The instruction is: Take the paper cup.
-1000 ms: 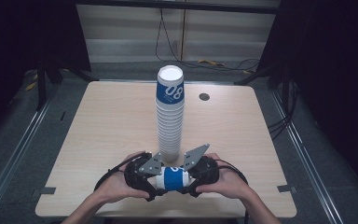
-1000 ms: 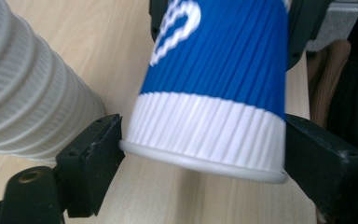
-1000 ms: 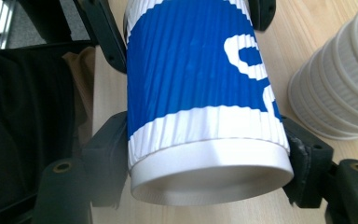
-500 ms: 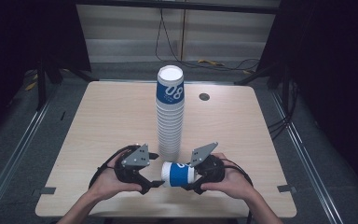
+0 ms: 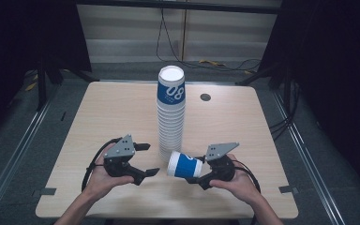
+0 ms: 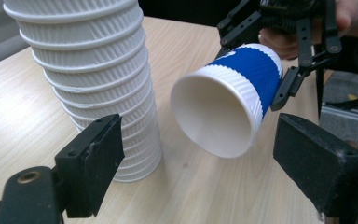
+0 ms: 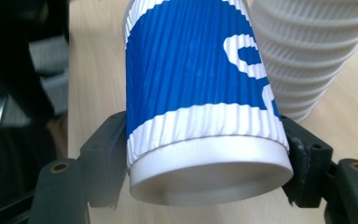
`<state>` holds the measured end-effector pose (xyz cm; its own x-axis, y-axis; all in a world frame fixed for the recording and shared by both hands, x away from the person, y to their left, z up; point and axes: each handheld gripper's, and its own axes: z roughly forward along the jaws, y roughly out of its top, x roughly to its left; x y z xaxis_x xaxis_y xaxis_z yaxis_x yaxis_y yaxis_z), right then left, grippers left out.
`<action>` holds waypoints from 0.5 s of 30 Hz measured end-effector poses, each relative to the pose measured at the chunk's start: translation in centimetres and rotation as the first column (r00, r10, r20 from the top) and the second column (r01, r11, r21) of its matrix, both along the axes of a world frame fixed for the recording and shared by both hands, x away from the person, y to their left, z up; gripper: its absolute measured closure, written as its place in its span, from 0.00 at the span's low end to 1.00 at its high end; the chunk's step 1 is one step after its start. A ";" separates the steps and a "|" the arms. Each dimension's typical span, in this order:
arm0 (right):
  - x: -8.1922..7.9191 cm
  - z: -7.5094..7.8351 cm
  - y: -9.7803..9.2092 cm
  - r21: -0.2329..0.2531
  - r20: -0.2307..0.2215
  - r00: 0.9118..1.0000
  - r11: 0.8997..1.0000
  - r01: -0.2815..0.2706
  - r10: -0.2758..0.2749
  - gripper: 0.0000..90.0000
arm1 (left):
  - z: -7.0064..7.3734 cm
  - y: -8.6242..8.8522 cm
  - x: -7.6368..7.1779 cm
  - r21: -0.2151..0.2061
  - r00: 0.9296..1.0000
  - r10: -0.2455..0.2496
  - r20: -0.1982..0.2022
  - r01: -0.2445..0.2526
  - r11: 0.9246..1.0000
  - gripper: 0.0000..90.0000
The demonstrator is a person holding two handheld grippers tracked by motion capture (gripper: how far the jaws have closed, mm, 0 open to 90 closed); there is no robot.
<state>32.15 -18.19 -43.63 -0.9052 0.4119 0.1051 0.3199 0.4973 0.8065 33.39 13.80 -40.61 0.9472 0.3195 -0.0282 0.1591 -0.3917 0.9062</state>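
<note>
My right gripper (image 5: 198,172) clamps the blue cup (image 5: 183,165) sideways near the table's (image 5: 98,108) front edge, mouth facing my released left gripper (image 5: 145,159), just beside the cup stack (image 5: 171,117).

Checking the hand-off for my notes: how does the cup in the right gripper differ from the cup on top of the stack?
The held cup lies sideways, gripped near its base by the right gripper, mouth toward the open left gripper; the top cup stands upright, mouth up. The held cup is clear of the table; the top cup is nested on the stack. Both are ribbed, blue and white.
</note>
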 end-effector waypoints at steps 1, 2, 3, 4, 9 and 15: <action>0.0 -0.1 -0.1 0.023 0.006 1.000 1.000 0.004 -0.004 0.31 | 0.0 0.0 0.0 0.004 1.000 -0.001 0.009 0.001 1.000 0.18; 0.0 -0.2 -0.2 0.036 0.006 1.000 0.999 0.004 -0.005 0.31 | 0.1 0.1 0.0 -0.006 1.000 -0.002 0.011 0.002 1.000 0.18; 0.0 -0.4 -0.3 0.054 0.009 1.000 0.999 0.008 -0.008 0.31 | 0.1 0.0 -0.1 -0.015 1.000 -0.003 0.010 0.003 1.000 0.18; 0.0 -0.4 -0.3 0.056 0.009 1.000 0.998 0.007 -0.007 0.31 | 0.1 0.0 -0.1 -0.026 1.000 -0.001 0.008 0.001 1.000 0.18; 0.0 -0.6 -0.3 0.147 0.007 1.000 0.989 0.006 -0.007 0.31 | -0.2 -0.7 -0.1 -0.075 1.000 -0.003 -0.026 0.001 0.997 0.17; -0.1 -0.8 -0.4 0.258 0.022 1.000 0.966 0.008 -0.014 0.31 | 0.2 -0.7 -0.3 -0.119 1.000 0.023 -0.015 -0.024 0.993 0.17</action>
